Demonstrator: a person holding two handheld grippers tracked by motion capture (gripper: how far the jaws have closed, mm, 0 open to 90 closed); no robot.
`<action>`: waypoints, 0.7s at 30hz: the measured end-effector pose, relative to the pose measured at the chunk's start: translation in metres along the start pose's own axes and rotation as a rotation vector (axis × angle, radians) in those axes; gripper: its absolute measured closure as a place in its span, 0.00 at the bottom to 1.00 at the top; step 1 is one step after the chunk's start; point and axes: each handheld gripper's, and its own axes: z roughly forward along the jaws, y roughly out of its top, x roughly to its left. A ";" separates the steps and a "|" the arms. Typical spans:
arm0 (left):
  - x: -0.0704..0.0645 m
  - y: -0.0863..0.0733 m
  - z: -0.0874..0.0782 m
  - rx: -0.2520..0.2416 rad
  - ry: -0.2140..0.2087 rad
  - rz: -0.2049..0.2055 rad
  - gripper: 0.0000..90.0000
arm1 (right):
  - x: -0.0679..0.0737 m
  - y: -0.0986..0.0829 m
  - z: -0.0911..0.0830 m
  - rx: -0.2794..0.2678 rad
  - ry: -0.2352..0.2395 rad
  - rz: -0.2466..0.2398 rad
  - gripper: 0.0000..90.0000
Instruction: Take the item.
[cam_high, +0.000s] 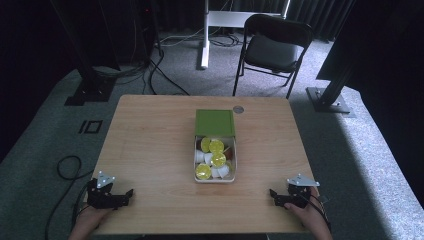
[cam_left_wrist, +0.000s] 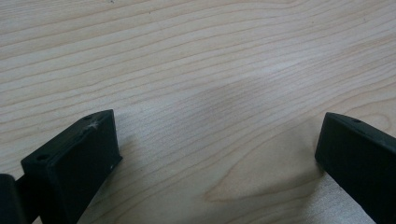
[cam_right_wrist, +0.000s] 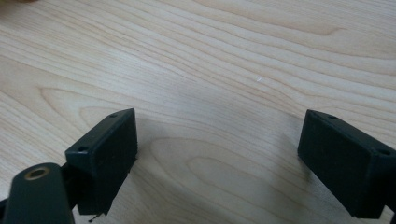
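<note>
White box (cam_high: 235, 165), green lid (cam_high: 215, 122) slid back, holds yellow-topped cups (cam_high: 216, 146); both grippers spread, empty.

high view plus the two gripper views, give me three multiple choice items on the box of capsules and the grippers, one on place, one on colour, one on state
1. Where does the white box of capsules stand?
A. at the table's middle
B. at the left near corner
C. on the chair

2. What colour is the lid at the box's far end?
A. red
B. green
C. blue

3. How do the jaws of the left gripper and the right gripper stand?
A. both shut on capsules
B. one open, one shut
C. both open, empty

Key: 1 A, the high view shows the box midway across the wooden table. 2 B, the lid is plainly green. 3 C, each gripper view shows bare wood between spread jaws.
</note>
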 end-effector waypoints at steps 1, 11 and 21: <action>0.000 0.000 0.000 0.000 0.000 0.000 0.01 | 0.000 0.000 0.000 0.000 0.000 -0.001 0.13; 0.001 0.000 0.000 0.000 -0.004 0.006 0.01 | -0.001 -0.006 -0.006 0.000 0.007 -0.004 0.13; 0.002 -0.001 -0.001 0.000 -0.015 0.018 0.01 | -0.003 -0.007 -0.007 0.001 0.008 -0.006 0.13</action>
